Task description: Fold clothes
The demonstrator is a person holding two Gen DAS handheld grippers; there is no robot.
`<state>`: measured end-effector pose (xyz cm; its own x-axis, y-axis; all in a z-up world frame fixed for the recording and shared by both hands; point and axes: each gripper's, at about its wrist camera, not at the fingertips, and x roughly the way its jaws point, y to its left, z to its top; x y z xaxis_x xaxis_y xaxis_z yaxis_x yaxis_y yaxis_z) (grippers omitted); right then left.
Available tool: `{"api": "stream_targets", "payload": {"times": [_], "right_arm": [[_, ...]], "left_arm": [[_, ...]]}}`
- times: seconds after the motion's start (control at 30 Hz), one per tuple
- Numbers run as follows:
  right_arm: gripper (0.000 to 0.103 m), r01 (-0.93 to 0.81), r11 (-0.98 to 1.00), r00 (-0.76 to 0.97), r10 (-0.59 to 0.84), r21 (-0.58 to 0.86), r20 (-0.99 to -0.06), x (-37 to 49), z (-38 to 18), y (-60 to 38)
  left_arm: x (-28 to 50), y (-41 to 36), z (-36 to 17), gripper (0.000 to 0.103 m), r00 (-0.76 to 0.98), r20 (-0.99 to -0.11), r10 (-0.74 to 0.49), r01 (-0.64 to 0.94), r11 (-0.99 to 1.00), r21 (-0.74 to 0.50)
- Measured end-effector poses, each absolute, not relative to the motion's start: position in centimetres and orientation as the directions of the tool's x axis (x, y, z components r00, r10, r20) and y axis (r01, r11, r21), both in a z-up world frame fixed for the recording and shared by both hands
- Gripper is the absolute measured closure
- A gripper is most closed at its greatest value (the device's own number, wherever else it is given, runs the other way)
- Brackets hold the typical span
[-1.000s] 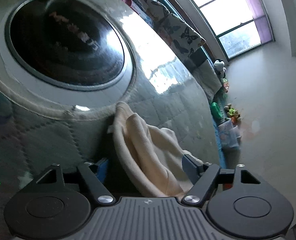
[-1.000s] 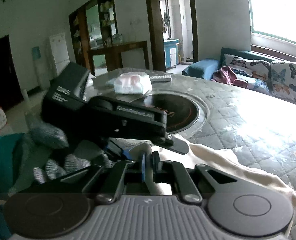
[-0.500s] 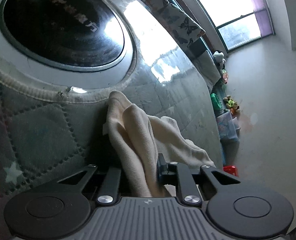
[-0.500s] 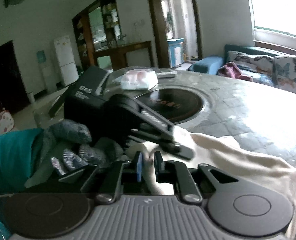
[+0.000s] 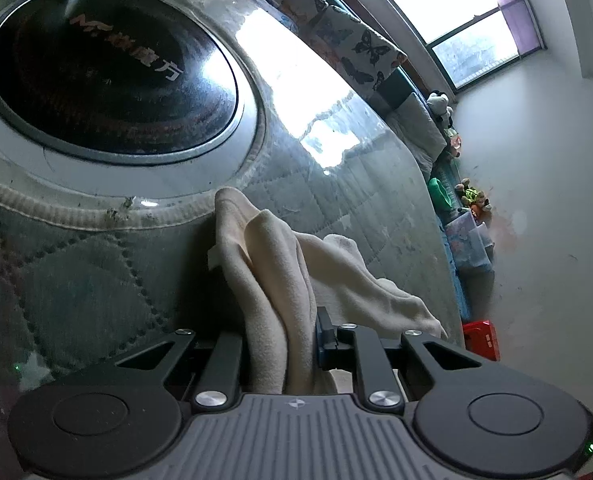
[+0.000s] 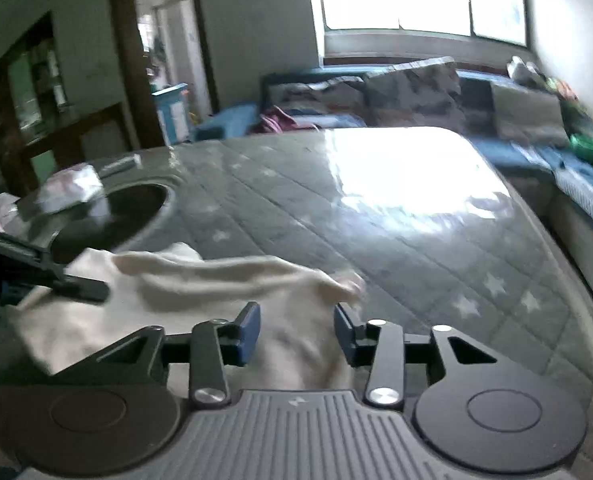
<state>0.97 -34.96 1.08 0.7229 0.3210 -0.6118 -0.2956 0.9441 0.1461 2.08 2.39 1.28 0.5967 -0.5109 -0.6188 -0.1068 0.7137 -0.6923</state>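
The counter (image 5: 356, 200), covered in grey quilted cloth with pale stars under a glossy sheet, filled both views, bright window glare across it. A round black cooktop (image 5: 108, 76) with printed lettering sat sunk into it, at about 10 o'clock in the left wrist view and at 9 o'clock in the right wrist view. Beyond the counter's far edge ran a sofa (image 6: 396, 92) with patterned cushions. The cream garment (image 5: 272, 272) lay bunched on the quilted cover just beside the cooktop's rim, rising in folds toward 12 o'clock. The left gripper (image 5: 278, 340) had its jaws closed tight on a thick fold of that garment. The right gripper (image 6: 296, 328) hung over the cloth at the garment's other side, its jaws parted wide with blue pads (image 6: 250, 320) showing, gripping nothing.
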Motion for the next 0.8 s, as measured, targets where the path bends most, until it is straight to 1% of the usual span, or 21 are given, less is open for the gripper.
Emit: {"api": "stream_targets", "payload": {"times": [0.13,0.4,0.43,0.47,0.5,0.57,0.6,0.67,0.8], "right_arm": [[0.052,-0.266,0.946,0.717,0.322,0.184,-0.618,1.7,-0.1,-35.5],[0.053,-0.244,0.930,0.710,0.363,0.273,-0.603,2.3,-0.7,-36.4],[0.056,-0.244,0.928,0.711,0.368,0.281,-0.599,2.3,-0.8,-36.6],[0.062,-0.248,0.925,0.707,0.376,0.288,-0.599,2.2,-0.8,-36.6],[0.064,-0.253,0.922,0.702,0.384,0.294,-0.599,2.1,-0.7,-36.5],[0.078,-0.260,0.917,0.697,0.396,0.303,-0.598,1.9,-0.6,-36.3],[0.078,-0.263,0.914,0.695,0.402,0.309,-0.596,1.9,-0.6,-36.3],[0.083,-0.259,0.917,0.700,0.395,0.304,-0.595,1.6,-0.4,-36.1],[0.084,-0.256,0.922,0.707,0.384,0.292,-0.594,1.1,0.0,-35.9]], "left_arm": [[2.1,2.2,1.3,0.085,0.598,-0.623,-0.504,-0.100,0.724,-0.682],[2.3,1.8,1.5,0.085,0.602,-0.627,-0.495,-0.079,0.744,-0.663],[2.3,1.7,1.5,0.085,0.601,-0.630,-0.491,-0.075,0.751,-0.656],[2.3,1.6,1.6,0.085,0.601,-0.634,-0.487,-0.070,0.758,-0.649],[2.3,1.5,1.7,0.085,0.601,-0.637,-0.483,-0.066,0.764,-0.642],[2.3,1.2,1.8,0.085,0.600,-0.643,-0.476,-0.056,0.777,-0.627],[2.3,1.1,1.9,0.085,0.600,-0.646,-0.472,-0.052,0.783,-0.620],[2.3,0.9,2.0,0.085,0.600,-0.652,-0.464,-0.042,0.795,-0.605],[2.3,0.5,2.3,0.085,0.599,-0.664,-0.448,-0.024,0.819,-0.574]]}}
